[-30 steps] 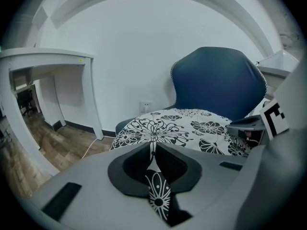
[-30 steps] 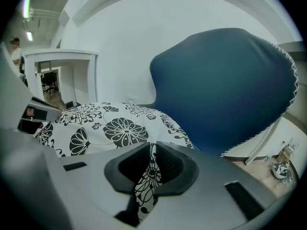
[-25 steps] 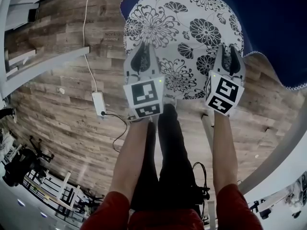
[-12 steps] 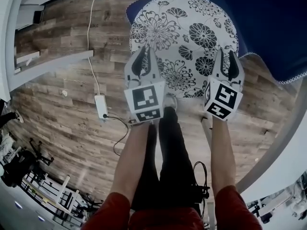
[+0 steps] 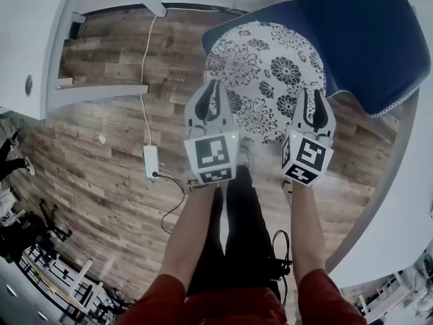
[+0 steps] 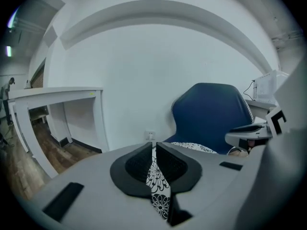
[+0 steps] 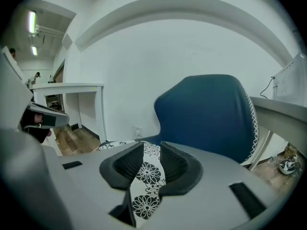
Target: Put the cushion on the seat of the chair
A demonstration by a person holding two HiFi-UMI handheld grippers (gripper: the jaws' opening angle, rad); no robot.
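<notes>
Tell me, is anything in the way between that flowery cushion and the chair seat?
Nothing visible does. The cushion sits directly over the chair seat, covering most of it; no other object shows between them. The left hand-held gripper and right hand-held gripper each pinch its near edge.

The cushion is seen to be printed cloth, the chair matt blue fabric, the floor grained wood planks.

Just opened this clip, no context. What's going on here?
A person holds a flowered cushion by its near edge, the left gripper and the right gripper each shut on the fabric. The cushion sits over the seat of the blue chair, in front of its backrest. Neither gripper has let go yet.
</notes>
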